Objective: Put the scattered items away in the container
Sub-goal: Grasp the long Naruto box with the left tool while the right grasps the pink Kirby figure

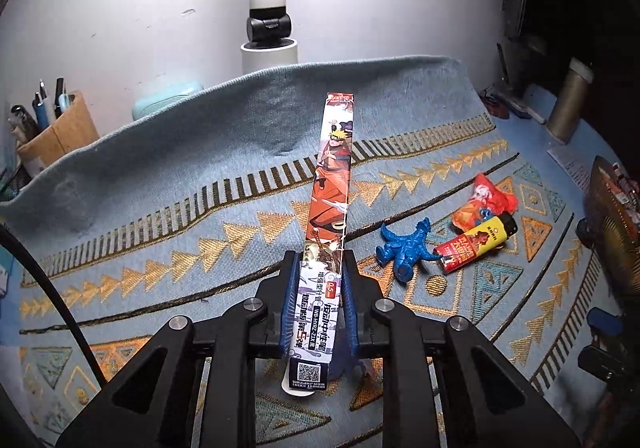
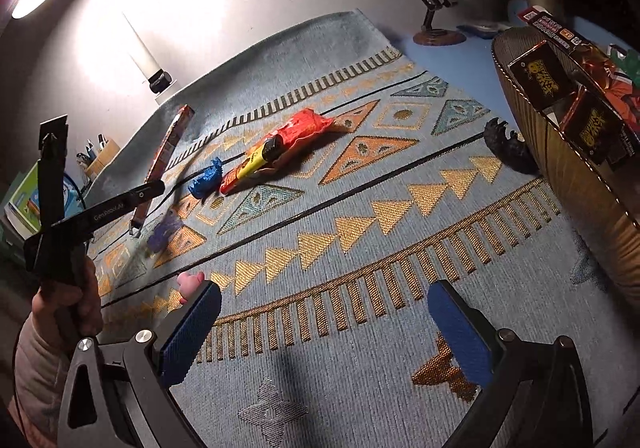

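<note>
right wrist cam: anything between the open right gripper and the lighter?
Nothing solid. In the right wrist view only bare patterned mat separates the right gripper from the lighter.

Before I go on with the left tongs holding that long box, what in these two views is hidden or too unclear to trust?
- Left wrist view: the basket is cut off by the right edge and dark; its contents are unreadable.
- Left wrist view: the long box covers the cloth behind it, and the left tongs hide its lower sides.
- Right wrist view: the basket runs past the edge; its far side is unseen.
- Right wrist view: the black toy is too dark to identify.
</note>
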Demonstrator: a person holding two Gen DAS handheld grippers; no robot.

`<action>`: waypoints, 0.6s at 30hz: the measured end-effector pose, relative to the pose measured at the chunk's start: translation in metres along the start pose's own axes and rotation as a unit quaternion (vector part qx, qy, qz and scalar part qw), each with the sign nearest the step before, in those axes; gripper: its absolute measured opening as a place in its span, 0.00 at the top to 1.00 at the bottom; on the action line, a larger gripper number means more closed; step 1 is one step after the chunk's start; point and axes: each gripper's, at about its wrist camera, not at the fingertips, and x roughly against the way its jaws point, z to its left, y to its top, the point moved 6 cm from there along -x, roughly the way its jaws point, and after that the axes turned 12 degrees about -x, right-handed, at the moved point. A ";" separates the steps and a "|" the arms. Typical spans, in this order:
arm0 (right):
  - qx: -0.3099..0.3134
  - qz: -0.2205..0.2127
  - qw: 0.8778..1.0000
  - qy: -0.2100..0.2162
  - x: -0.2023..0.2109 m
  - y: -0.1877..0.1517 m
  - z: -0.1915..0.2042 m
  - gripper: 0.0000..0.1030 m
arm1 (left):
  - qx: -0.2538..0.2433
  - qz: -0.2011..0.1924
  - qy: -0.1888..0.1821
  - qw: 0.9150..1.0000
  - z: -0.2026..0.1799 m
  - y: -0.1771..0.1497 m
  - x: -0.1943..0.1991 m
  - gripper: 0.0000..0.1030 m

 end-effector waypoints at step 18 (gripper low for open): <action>0.087 0.055 0.994 0.040 -0.018 -0.030 0.075 0.02 | 0.168 0.013 0.006 0.986 0.002 -0.170 0.091 0.84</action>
